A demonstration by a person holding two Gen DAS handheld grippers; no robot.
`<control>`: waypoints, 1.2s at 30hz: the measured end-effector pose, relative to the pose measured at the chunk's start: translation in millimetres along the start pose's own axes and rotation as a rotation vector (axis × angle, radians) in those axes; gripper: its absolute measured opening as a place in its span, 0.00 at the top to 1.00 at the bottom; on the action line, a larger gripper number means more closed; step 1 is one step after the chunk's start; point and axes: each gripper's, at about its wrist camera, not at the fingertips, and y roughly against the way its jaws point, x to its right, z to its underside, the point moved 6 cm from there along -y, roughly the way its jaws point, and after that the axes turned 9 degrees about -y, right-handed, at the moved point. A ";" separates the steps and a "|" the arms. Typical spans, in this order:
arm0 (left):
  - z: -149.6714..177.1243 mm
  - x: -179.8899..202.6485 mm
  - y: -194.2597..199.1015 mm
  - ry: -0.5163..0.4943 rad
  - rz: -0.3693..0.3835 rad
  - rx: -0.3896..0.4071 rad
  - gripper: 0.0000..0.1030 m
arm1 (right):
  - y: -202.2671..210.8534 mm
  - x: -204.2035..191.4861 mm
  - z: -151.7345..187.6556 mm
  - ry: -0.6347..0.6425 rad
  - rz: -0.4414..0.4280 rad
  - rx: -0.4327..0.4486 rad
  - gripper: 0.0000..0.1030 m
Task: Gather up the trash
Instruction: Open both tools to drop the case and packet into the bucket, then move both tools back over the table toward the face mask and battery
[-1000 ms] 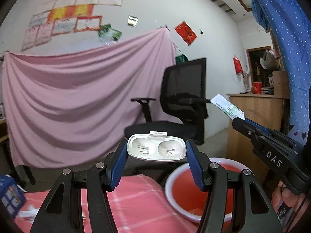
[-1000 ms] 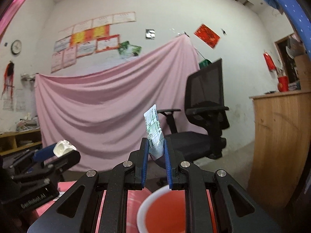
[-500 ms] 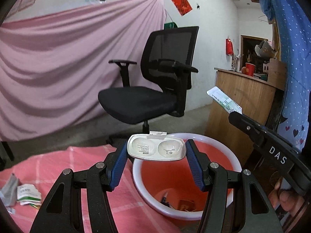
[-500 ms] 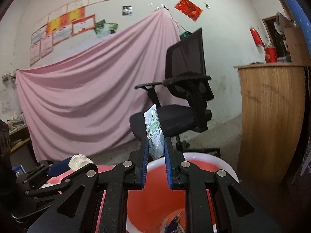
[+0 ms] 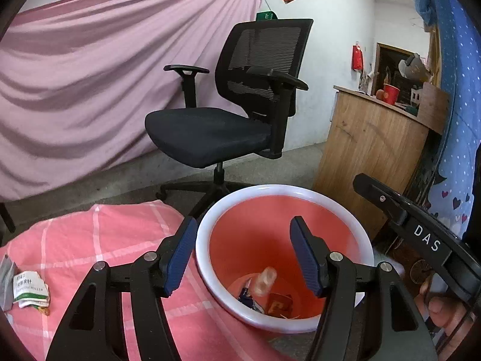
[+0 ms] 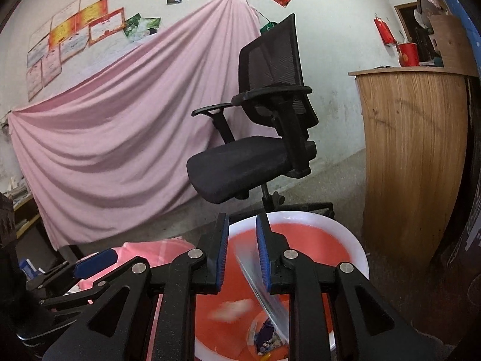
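A red bin with a white rim (image 5: 282, 188) stands just below both grippers. My left gripper (image 5: 243, 231) hangs over it, jaws opening, nothing between them. A blurred white plastic case (image 5: 264, 279) is dropping inside the bin onto other scraps (image 5: 279, 303). My right gripper (image 6: 242, 225) is over the same bin (image 6: 315, 216), its jaws opening too. A blurred paper packet (image 6: 264, 288) slides down out of them, loose from the pads. The white case (image 6: 231, 305) shows as a smear in this view.
A crumpled white wrapper (image 5: 30, 290) and a grey packet (image 5: 4, 279) lie on the pink checked cloth (image 5: 105, 240) at left. A black office chair (image 5: 219, 126) stands behind the bin, a wooden counter (image 5: 375, 156) to its right. A hand (image 5: 442, 310) holds the right gripper.
Both grippers tipped down over the bin. The left one let go of the white case, which is falling in. The right one's jaws parted and the packet is sliding out.
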 end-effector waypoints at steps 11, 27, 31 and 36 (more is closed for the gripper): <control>1.7 -34.0 23.3 0.087 -0.095 0.050 0.44 | 3.4 -8.4 -3.9 0.019 -0.027 0.021 0.72; 15.3 -111.8 118.5 0.197 -0.346 0.190 0.10 | 24.7 -80.9 -0.8 0.131 -0.164 0.147 0.26; 27.3 -133.8 146.2 0.224 -0.414 0.237 0.05 | 31.2 -104.9 3.6 0.168 -0.215 0.189 0.17; 50.2 -161.3 183.4 0.246 -0.530 0.281 0.02 | 40.4 -133.1 11.7 0.199 -0.285 0.252 0.00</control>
